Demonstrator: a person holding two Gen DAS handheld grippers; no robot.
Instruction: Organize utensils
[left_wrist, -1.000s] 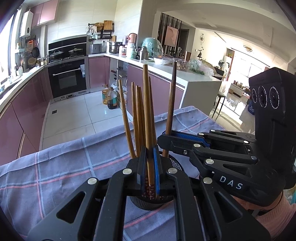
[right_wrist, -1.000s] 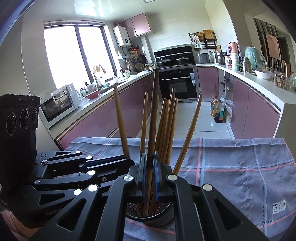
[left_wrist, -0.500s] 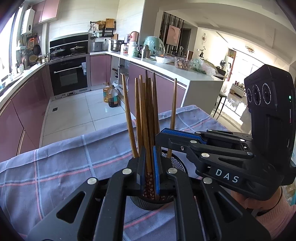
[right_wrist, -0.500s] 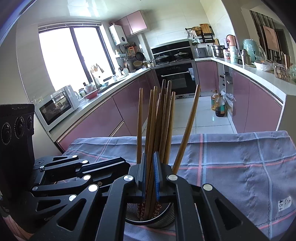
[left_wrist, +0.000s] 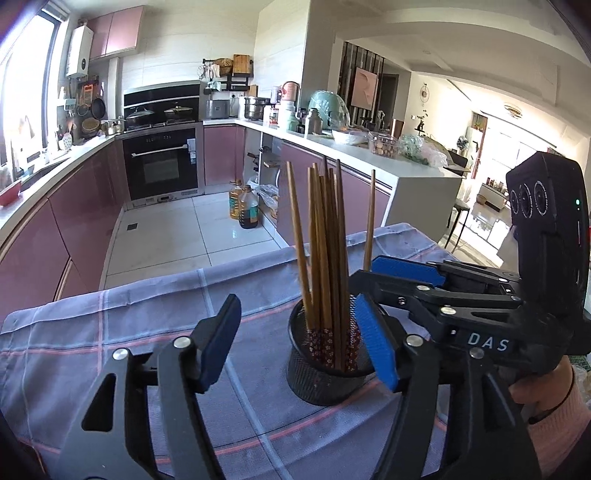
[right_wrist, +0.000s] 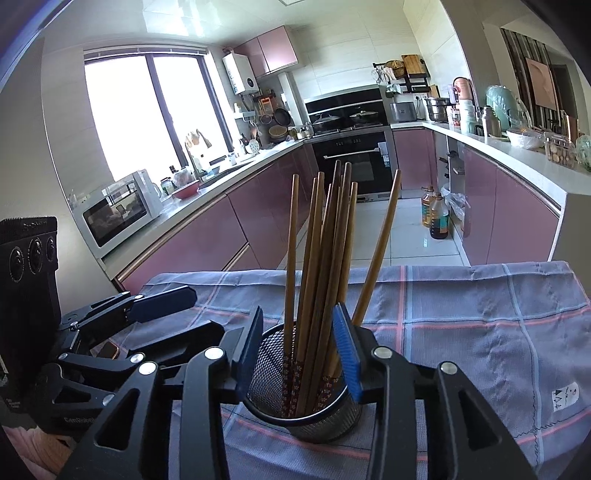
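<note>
Jaws of both grippers opening, no pad pressing on anything. Right gripper (right_wrist: 299, 354): chopsticks (right_wrist: 325, 258) standing between its pads, cup (right_wrist: 295, 410) just below and ahead, pads flanking the bundle without visibly touching it. Left gripper (left_wrist: 295, 350): spread wide, cup (left_wrist: 325, 365) ahead and off toward its right pad, chopsticks (left_wrist: 325, 236) rising beside that pad rather than centred in the gap. Right gripper (left_wrist: 399, 288) seen from the left view reaching in from the right, against the cup's far rim.

Long axis of the chopsticks close to upright, patterned ends down in the mesh cup, plain ends fanned slightly; one stick leaning apart from the rest on the far right side. Right jaws the nearer and better lined up; left jaws needing a shift to the right to centre. Likely a release just under way, bundle settled in the cup.

Bench (right_wrist: 461, 332) covered by a checked blue-grey cloth, flat, bare ahead of both jaws. Beyond: kitchen with pink cabinets, oven, window, tiled floor with oil bottles.
</note>
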